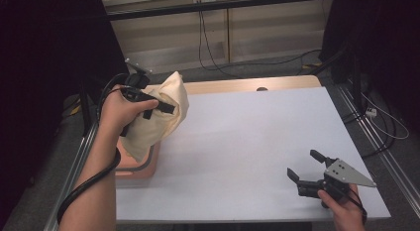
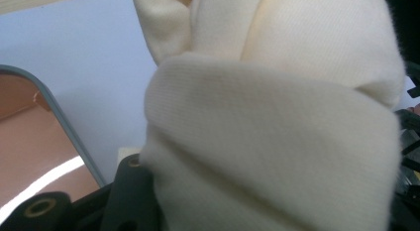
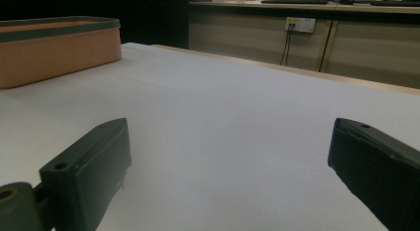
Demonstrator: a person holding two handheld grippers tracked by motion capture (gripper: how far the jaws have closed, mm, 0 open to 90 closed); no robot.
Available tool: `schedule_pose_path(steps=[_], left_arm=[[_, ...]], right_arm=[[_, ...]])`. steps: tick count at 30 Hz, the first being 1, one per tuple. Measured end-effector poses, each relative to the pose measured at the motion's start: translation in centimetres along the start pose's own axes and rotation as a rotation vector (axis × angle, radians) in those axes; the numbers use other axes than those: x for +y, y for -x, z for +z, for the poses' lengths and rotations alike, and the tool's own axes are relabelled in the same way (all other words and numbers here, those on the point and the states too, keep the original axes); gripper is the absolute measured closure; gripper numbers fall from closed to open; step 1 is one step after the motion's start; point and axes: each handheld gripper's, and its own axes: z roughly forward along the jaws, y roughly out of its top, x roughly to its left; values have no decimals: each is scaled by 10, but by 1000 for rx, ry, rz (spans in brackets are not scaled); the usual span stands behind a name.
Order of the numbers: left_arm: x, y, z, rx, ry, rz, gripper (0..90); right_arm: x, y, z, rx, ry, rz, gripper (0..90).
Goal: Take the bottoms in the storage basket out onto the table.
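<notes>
Overhead: left gripper [image 1: 166,107] jaws pinching cream cloth [image 1: 157,119] above tray [image 1: 144,167]; right gripper [image 1: 307,166] jaws spread over white table [image 1: 247,142].

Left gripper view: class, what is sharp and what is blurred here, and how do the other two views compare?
Left gripper view: cream cloth close up, soft, knit faintly visible. Right gripper view: near jaws blurred, orange bin clearer. High view: white table evenly lit, dark surroundings.

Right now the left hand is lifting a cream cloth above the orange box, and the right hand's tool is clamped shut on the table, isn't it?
Not quite. The right gripper is open, its fingers spread wide with bare table between them, as the right gripper view shows. The rest holds: the left gripper holds the cream cloth above the orange box.
</notes>
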Motion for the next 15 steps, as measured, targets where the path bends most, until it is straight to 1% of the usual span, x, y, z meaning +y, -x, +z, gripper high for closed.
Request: schedule_pose_path(steps=[3,5,8,9,12,14,15], left_arm=[[0,1,1,0,-1,9,518],[1,2,3,0,2,2,518],[1,3,4,-3,2,2,518],[1,3,5,-3,3,9,518],[2,6,7,-10,4,13,518],[2,8,9,-9,10,25,518],[3,9,9,-14,5,32,518]], right_arm=[[0,0,0,1,1,0,29],[0,0,0,1,1,2,29],[0,0,-1,0,0,1,29],[0,0,0,2,1,2,29],[0,0,0,3,1,1,29],[0,0,0,5,1,0,30],[0,0,0,6,-1,0,30]])
